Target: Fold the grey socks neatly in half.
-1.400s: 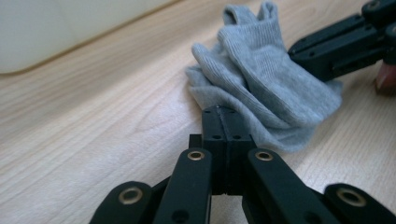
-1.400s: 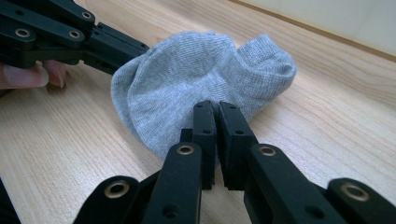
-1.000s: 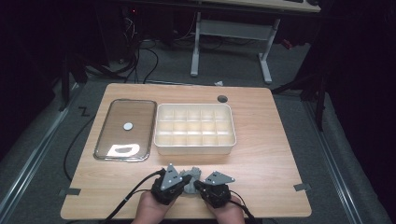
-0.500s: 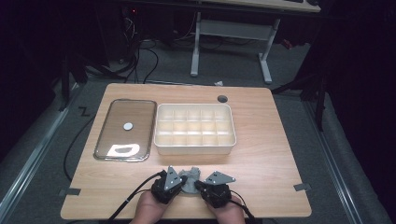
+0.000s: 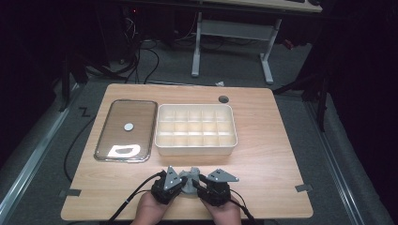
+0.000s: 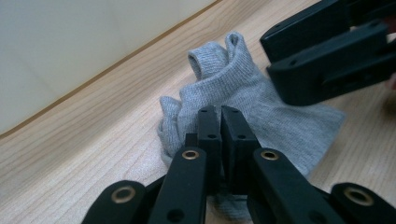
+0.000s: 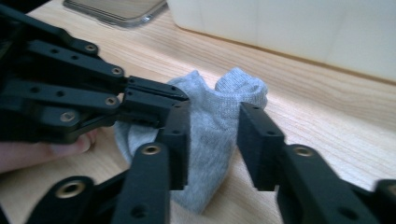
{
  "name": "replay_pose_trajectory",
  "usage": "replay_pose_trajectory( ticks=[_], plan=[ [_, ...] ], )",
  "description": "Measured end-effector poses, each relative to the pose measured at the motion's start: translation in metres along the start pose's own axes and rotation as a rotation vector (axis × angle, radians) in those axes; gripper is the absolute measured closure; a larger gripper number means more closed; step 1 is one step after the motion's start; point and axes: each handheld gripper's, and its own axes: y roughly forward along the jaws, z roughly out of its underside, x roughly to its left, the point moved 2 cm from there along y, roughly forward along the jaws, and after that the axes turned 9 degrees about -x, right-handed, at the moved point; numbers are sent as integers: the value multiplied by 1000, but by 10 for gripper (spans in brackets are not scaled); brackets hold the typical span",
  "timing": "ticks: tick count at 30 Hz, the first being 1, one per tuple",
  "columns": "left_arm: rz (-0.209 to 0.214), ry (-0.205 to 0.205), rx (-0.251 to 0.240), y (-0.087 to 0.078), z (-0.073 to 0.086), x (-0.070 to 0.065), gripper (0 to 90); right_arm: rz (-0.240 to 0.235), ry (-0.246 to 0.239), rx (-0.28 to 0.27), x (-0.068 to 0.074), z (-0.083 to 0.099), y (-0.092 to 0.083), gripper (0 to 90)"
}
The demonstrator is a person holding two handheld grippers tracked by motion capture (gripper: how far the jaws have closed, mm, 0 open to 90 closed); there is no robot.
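Note:
A small grey sock (image 5: 191, 181) lies crumpled on the wooden table near its front edge, between my two grippers. My left gripper (image 5: 185, 183) comes in from the left; its jaws are pressed together on the sock (image 6: 243, 88) at its near edge (image 6: 219, 123). My right gripper (image 5: 200, 181) is open, one jaw on either side of the sock's raised fold (image 7: 210, 116), pads apart from the cloth (image 7: 215, 135). The left gripper's closed tips (image 7: 180, 100) meet the sock's left side. The right gripper (image 6: 273, 58) hangs over the sock's far end.
A white compartment box (image 5: 195, 148) stands just beyond the sock, in mid-table. Left of it lies a shiny metal tray (image 5: 112, 143) holding a small white disc (image 5: 128, 126). A round cable hole (image 5: 223, 99) sits at the back. The table's front edge is right under the hands.

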Motion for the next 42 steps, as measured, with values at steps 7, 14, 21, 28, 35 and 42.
replay_pose_trajectory(
  ticks=[7, 14, 21, 28, 35, 42],
  plan=[
    [-31, -24, -1, -1, 1, 2, 879, 66, -27, 98, -4, 11, 8, 567],
    [-44, -16, 3, -1, 1, 1, 886, 11, 15, 45, -1, 10, 1, 609],
    [-35, -29, 2, -1, 1, 2, 886, -9, 61, 79, -1, 13, 7, 544],
    [-54, -10, 6, -3, 2, -1, 899, -55, 109, 90, -2, 15, 8, 603],
    [-49, -12, 6, -4, 3, -2, 899, -93, 104, 94, 0, 14, 10, 762],
    [-79, 67, 18, -1, 1, -11, 895, -82, 9, 59, 6, 11, 5, 834]
  ],
)
